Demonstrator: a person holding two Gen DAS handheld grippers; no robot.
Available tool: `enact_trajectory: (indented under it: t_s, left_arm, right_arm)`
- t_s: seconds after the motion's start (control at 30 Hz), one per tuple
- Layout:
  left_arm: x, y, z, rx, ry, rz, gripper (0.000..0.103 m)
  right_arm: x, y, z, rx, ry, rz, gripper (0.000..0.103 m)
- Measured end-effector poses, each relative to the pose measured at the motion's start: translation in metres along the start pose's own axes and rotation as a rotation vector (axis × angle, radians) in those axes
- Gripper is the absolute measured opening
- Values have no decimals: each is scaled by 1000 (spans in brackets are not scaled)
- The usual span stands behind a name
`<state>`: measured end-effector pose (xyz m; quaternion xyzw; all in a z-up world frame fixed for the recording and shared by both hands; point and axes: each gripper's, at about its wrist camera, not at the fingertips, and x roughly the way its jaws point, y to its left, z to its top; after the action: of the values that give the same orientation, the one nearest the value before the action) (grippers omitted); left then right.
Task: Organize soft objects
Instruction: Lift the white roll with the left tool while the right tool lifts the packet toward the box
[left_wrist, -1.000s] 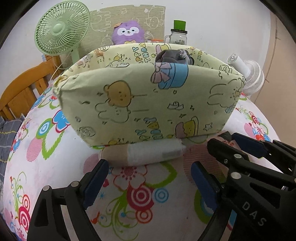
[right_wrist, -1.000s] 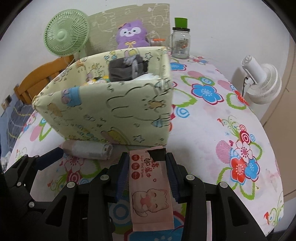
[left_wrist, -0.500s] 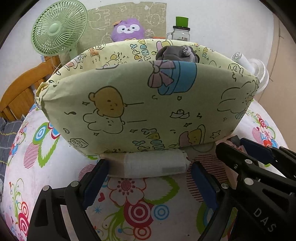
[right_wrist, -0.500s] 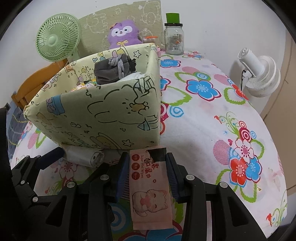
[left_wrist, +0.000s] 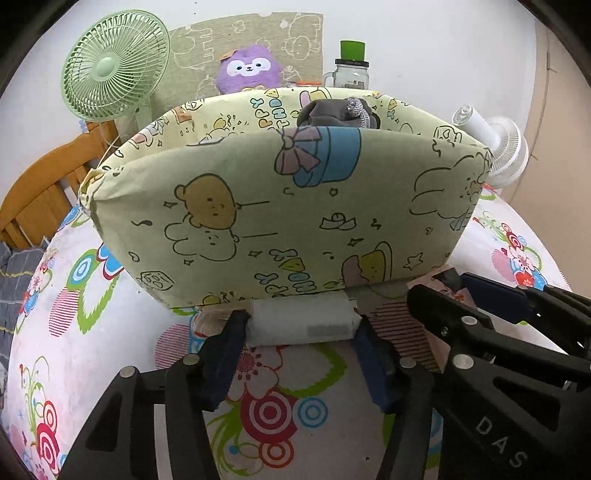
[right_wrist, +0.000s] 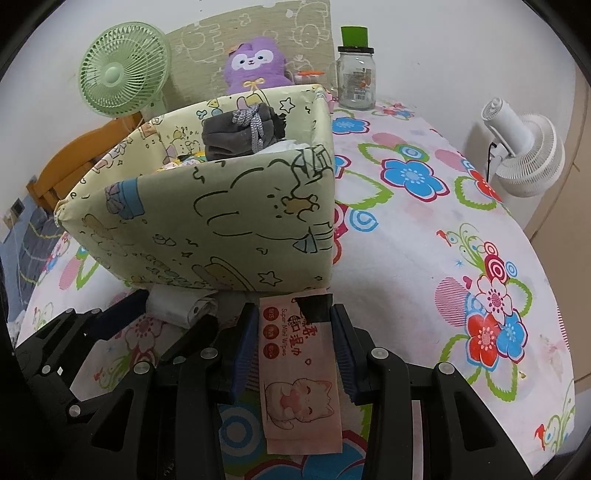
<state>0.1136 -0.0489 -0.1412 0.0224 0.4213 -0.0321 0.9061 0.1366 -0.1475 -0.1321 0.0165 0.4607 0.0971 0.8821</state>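
A pale green cartoon-print fabric bin (left_wrist: 288, 206) stands on the flowered table, with a grey drawstring pouch (left_wrist: 338, 110) inside; the bin also shows in the right wrist view (right_wrist: 221, 218). My left gripper (left_wrist: 301, 328) is shut on a white soft roll (left_wrist: 299, 325) lying against the bin's base. The roll's end shows in the right wrist view (right_wrist: 177, 306). My right gripper (right_wrist: 293, 325) is shut on a pink pack of wet wipes (right_wrist: 299, 365), just in front of the bin's right corner.
A green fan (left_wrist: 114, 66), a purple plush toy (left_wrist: 249, 72) and a glass jar with a green lid (left_wrist: 351, 72) stand behind the bin. A white fan (right_wrist: 524, 147) is at the right table edge. A wooden chair (left_wrist: 40, 192) stands at the left.
My left gripper moved forward to the white roll and closed its fingers on it. My right gripper kept its hold on the wipes pack and shifted slightly.
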Motion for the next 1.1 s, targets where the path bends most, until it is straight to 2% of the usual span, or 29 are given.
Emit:
enact_trajectory:
  t_s: [0.53,1.1]
  left_arm:
    - [-18,7,-7,-23,-20,-10,53]
    - [-54,12,-6,-43,-89,-3,53]
  right_arm:
    - [-13,13,-6,-30,-16,15,43]
    - [-49,21,-8,-47,-89,17,43]
